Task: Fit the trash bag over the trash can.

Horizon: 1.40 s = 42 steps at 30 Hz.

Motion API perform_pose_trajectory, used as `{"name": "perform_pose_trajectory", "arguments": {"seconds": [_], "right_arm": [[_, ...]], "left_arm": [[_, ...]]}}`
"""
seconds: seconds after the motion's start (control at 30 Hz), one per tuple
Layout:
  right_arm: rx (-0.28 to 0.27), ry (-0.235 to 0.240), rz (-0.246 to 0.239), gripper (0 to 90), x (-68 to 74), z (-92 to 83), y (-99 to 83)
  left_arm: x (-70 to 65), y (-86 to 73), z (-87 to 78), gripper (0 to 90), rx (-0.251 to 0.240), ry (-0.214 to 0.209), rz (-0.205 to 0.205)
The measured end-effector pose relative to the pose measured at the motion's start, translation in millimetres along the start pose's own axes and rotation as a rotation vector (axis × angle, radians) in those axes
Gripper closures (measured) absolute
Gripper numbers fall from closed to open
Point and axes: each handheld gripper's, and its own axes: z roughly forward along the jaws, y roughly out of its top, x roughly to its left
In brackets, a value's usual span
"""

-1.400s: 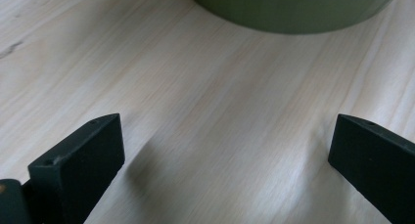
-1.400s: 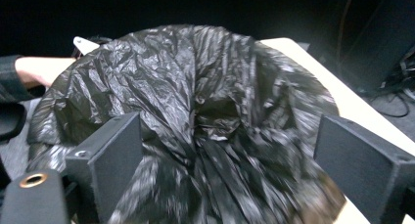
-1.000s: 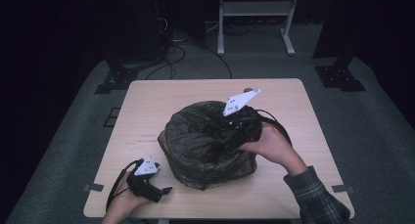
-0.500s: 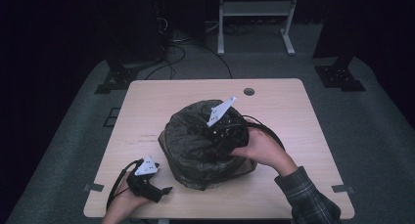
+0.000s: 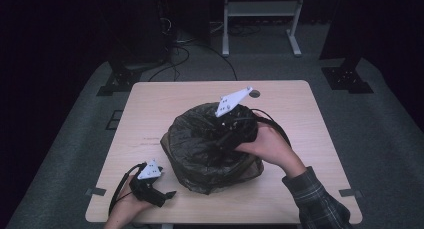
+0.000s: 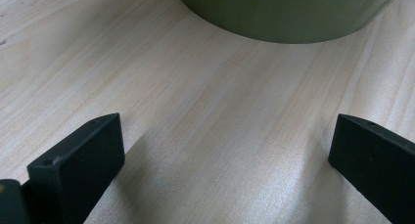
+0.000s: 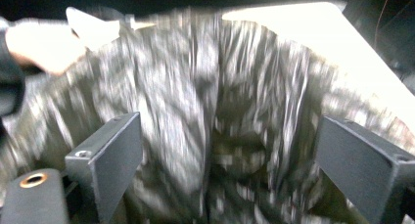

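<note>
- Pale wood of the table (image 5: 150, 124) carries everything, and the work sits near its middle so that both hands can reach it.
- At the near left edge the left gripper (image 5: 161, 194) lies low on the board with a hand (image 5: 131, 205) behind it, parked out of the way. In the left gripper view its jaws stand wide apart over bare wood with nothing between them, aimed at the olive wall of the bin (image 6: 288, 13) just beyond.
- Right of it, centre of the table, stands that round olive bin with a black bag (image 5: 200, 149) draped over its rim and crumpled into its mouth. I judge that the bag is being fitted as a liner, which is why the plastic spills outward on every side.
- Over the bin's far right part the right gripper (image 5: 227, 134) points down into the bag, with the right hand (image 5: 267, 146) gripping its body. In the right gripper view, blurred as it is, the jaws stand wide with wrinkled plastic (image 7: 230, 116) ahead of them, not pinched. It seems placed there to push or spread the liner down inside.
</note>
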Motion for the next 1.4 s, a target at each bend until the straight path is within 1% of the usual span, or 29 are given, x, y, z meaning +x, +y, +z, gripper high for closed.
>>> {"name": "perform_pose_trajectory", "arguments": {"seconds": [0.07,0.17,0.27,0.33,0.37,0.43,0.53,0.57,0.63,0.7,0.77,0.83,0.9,0.97,1.03,1.1,1.17,1.3,1.37,1.4], "right_arm": [[-0.012,-0.001,0.005,10.0,0.6,1.8,7.4],[-0.006,-0.020,0.006,10.0,0.2,12.0,18.1],[-0.013,-0.037,0.031,10.0,-3.8,26.7,25.3],[-0.017,-0.038,0.061,10.0,-8.3,39.0,28.5],[-0.007,-0.035,0.076,10.0,-9.7,44.8,29.5],[0.013,-0.031,0.076,10.0,-11.9,55.5,30.6],[0.074,-0.019,0.100,10.0,-12.8,72.5,30.4],[0.106,-0.024,0.106,10.0,-12.3,79.1,29.8],[0.153,-0.018,0.105,10.0,-10.5,87.7,29.4],[0.186,-0.009,0.098,10.0,-8.8,93.2,29.3],[0.205,-0.004,0.091,10.0,-7.7,97.4,29.4],[0.230,-0.001,0.094,10.0,-7.4,101.1,29.4],[0.264,-0.005,0.091,10.0,-6.7,104.9,28.3],[0.309,-0.003,0.086,10.0,-5.8,109.2,25.9],[0.336,0.002,0.092,10.0,-5.5,111.5,24.6],[0.332,0.001,0.092,9.9,-5.3,110.9,25.0],[0.310,-0.002,0.098,9.9,-5.7,108.0,26.6],[0.252,-0.015,0.104,9.9,-5.8,93.9,30.8],[0.234,-0.030,0.100,9.9,-5.7,84.9,32.6],[0.212,-0.042,0.099,9.9,-6.0,78.8,33.6]], "left_arm": [[0.0,0.0,0.0,0.0,0.000,0.000,0.000],[-0.1,0.0,0.0,0.0,0.000,-0.001,-0.001],[0.0,0.0,0.0,0.0,0.000,-0.001,-0.001],[0.0,0.0,0.0,0.0,0.000,0.000,0.000],[0.0,0.0,0.0,0.0,0.000,0.000,0.000],[0.0,0.0,0.0,0.0,0.000,0.000,0.000],[0.1,0.0,-0.1,0.0,0.001,-0.001,0.000],[0.0,0.0,-0.1,0.0,0.001,-0.001,0.000],[0.0,0.0,-0.1,0.0,0.001,-0.001,0.000],[0.0,0.0,-0.1,0.0,0.001,-0.001,0.000],[0.0,0.0,-0.1,0.0,0.001,-0.001,0.000],[0.0,0.0,-0.1,0.0,0.001,-0.001,0.000],[0.0,0.0,-0.1,0.0,0.001,-0.001,0.000],[0.0,0.0,0.0,0.0,0.000,-0.001,-0.001],[0.0,0.0,0.0,0.0,0.000,-0.001,-0.001],[0.1,0.0,-0.1,0.0,0.000,0.000,0.000],[0.1,0.0,-0.1,0.0,0.001,-0.001,0.000],[0.1,0.0,-0.1,0.0,0.001,-0.001,0.000],[0.1,0.0,-0.1,0.0,0.001,-0.001,0.000],[0.1,0.0,-0.1,0.0,0.001,-0.001,0.000]]}}
